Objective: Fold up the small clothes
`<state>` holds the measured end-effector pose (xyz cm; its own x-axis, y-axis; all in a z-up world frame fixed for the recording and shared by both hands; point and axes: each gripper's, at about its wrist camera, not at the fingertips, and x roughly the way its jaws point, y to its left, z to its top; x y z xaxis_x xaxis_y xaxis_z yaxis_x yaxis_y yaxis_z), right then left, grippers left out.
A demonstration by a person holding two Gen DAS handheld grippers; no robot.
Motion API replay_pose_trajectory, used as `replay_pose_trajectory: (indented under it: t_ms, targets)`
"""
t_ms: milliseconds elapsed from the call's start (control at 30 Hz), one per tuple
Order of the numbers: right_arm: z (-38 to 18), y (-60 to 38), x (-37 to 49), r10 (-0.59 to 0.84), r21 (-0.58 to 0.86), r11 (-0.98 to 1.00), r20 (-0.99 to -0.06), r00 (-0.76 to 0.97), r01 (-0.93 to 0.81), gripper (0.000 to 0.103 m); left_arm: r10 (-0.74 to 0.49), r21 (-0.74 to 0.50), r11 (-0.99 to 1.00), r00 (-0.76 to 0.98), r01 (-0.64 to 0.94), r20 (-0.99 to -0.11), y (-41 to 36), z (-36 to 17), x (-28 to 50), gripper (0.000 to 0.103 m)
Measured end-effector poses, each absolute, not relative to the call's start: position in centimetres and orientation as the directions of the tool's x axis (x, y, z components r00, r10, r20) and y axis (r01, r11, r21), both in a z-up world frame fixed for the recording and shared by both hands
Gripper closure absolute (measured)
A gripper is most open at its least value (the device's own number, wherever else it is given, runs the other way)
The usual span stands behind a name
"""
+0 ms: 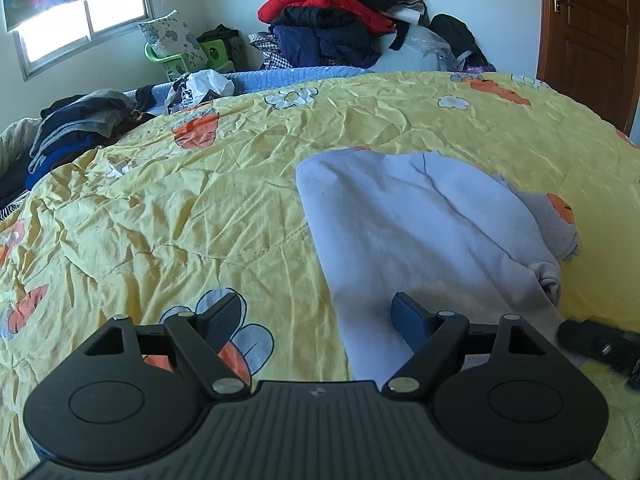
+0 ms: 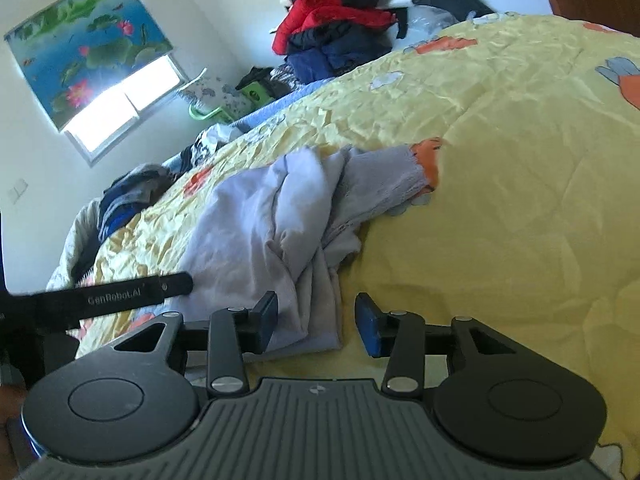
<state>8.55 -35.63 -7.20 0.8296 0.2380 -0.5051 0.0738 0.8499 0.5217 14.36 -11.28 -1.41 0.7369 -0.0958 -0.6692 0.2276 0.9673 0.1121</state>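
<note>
- A pale lilac garment lies on the yellow quilt of a bed, its long axis running from near to far, with its near hem directly ahead of both pairs of tongs.
- The left side lies flat; the right side is bunched into folds, with a grey lace-edged piece spilling right.
- The right tongs, spread wide and holding nothing, straddle the near hem and look the nearer.
- The left tongs, equally wide and empty, span the garment's left edge.
</note>
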Motion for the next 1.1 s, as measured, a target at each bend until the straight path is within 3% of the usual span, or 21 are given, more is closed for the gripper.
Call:
replay_pose_trajectory:
  t_ms: [33,100,233,533,667,800,900,933,967,1100]
  targets:
    - [-7.1,-36.0,8.4,0.225,0.528,0.845,-0.495,0.84,0.085,0.04,-0.098,0.108,0.968,0.738,0.226,-0.668,-11.2,-1.4,14.4,0.02]
    - [-6.7,-36.4,8.5,0.209,0.534,0.84,-0.479,0.853,0.094,0.034,-0.106,0.091,0.971,0.74,0.22,-0.664,-10.9,-1.4,14.6,0.02]
    - [-6.6,-37.3,9.6,0.199,0.523,0.847,-0.481,0.854,0.097,0.034,-0.13,0.025,0.98,0.726,0.198,-0.675,-9.8,-1.5,15.9,0.011]
    - [-7.7,-38.1,14.1,0.273,0.586,0.807,-0.482,0.833,0.075,0.033,-0.356,-0.308,0.933,0.608,0.186,-0.71,-6.7,-3.3,20.5,0.011]
    - [-7.9,-37.7,16.4,0.328,0.609,0.792,-0.466,0.822,0.03,0.033,-0.456,-0.439,0.88,0.574,0.18,-0.68,-6.1,-4.3,22.1,0.008]
    - [-8.1,-37.2,19.0,0.368,0.615,0.788,-0.45,0.813,-0.016,0.038,-0.537,-0.516,0.83,0.557,0.212,-0.634,-6.5,-4.7,23.0,0.008]
    - [-8.3,-37.0,20.5,0.39,0.63,0.776,-0.44,0.809,-0.032,0.057,-0.535,-0.49,0.836,0.568,0.247,-0.625,-7.6,-4.8,23.1,0.01]
    - [-8.4,-37.0,20.8,0.392,0.633,0.773,-0.441,0.807,-0.03,0.065,-0.515,-0.464,0.85,0.582,0.25,-0.629,-8.2,-4.8,23.0,0.017]
    - [-8.5,-37.0,21.0,0.391,0.635,0.772,-0.442,0.807,-0.026,0.068,-0.493,-0.432,0.865,0.596,0.256,-0.634,-8.7,-4.8,22.8,0.035]
    - [-9.1,-37.5,20.9,0.404,0.666,0.746,-0.424,0.81,-0.024,0.077,-0.421,-0.307,0.907,0.644,0.289,-0.639,-10.4,-4.4,21.6,0.071]
